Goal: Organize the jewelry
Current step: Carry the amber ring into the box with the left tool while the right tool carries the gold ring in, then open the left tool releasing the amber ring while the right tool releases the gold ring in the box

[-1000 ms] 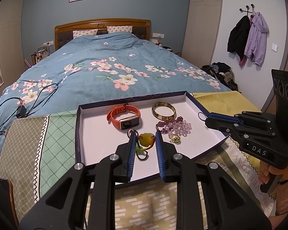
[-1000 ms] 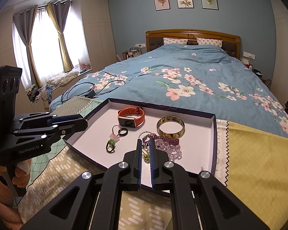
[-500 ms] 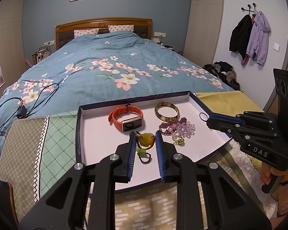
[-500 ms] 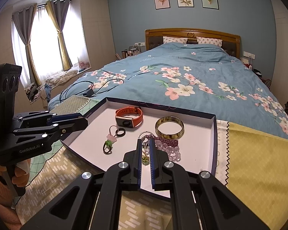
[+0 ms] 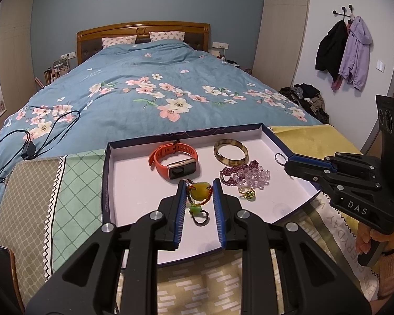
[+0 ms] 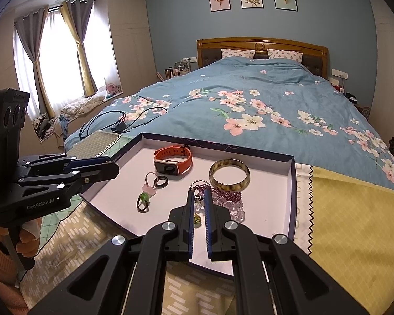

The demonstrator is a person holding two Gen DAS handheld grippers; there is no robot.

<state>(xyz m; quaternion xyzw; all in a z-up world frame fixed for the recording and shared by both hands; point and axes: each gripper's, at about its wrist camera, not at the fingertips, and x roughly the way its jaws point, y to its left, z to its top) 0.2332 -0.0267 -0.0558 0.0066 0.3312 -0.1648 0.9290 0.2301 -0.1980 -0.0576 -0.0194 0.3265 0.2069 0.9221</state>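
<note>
A shallow white tray [image 5: 134, 197] with dark rim lies on a patterned cloth at the bed's foot. In it lie an orange smartwatch [image 5: 174, 158], a tortoiseshell bangle [image 5: 231, 152], purple and clear bead bracelets [image 5: 245, 174], a small green-stone ring [image 5: 247, 193] and a yellow pendant on a bead cord [image 5: 200, 195]. My left gripper [image 5: 198, 183] is open, its fingers either side of the pendant. My right gripper [image 6: 198, 193] is nearly closed and holds a thin metal ring [image 5: 280, 158] at its tip above the tray's right edge. A dark ring [image 6: 161, 182] shows near the watch.
The tray [image 6: 270, 210] sits on a green, beige and yellow cloth [image 5: 73, 183]. A blue floral duvet [image 5: 157, 92] lies beyond, with a black cable and charger [image 5: 29, 152] at left. Coats [image 5: 346, 52] hang on the right wall.
Both grippers have drawn back slightly from the tray. The left jaws stay open around the pendant; the right stays closed on the thin ring.
</note>
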